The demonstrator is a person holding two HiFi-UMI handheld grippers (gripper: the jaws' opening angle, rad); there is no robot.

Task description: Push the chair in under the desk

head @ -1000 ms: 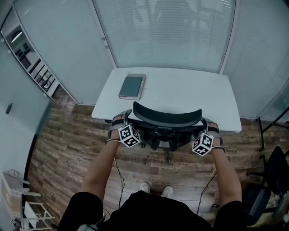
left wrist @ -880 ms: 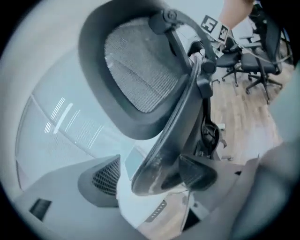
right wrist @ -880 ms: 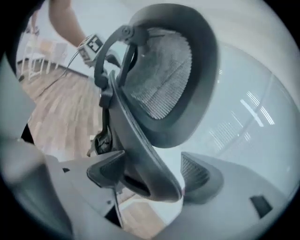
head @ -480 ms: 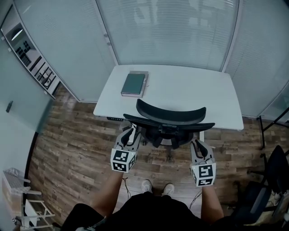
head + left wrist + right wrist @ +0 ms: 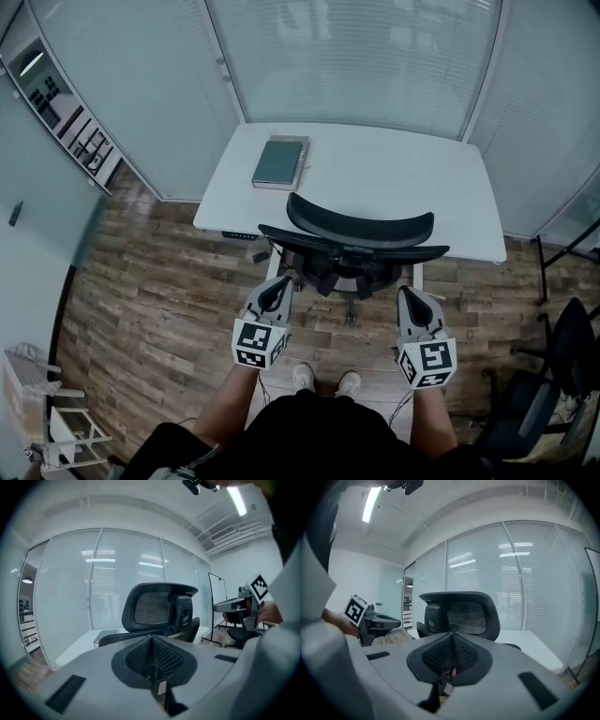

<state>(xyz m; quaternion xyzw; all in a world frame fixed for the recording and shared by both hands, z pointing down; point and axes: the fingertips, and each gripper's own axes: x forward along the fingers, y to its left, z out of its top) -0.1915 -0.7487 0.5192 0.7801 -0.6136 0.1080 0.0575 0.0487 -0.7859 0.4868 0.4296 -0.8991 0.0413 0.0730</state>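
Chair [image 5: 361,230] stands pushed in at the near edge of the desk [image 5: 375,178], backrest over that edge; left gripper [image 5: 282,281] and right gripper [image 5: 406,294] hang just behind it, not touching it, both having just closed, clenched on nothing.

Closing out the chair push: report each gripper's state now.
Left gripper: shut, jaws just closed, nothing between them.
Right gripper: shut, jaws just closed, nothing between them.
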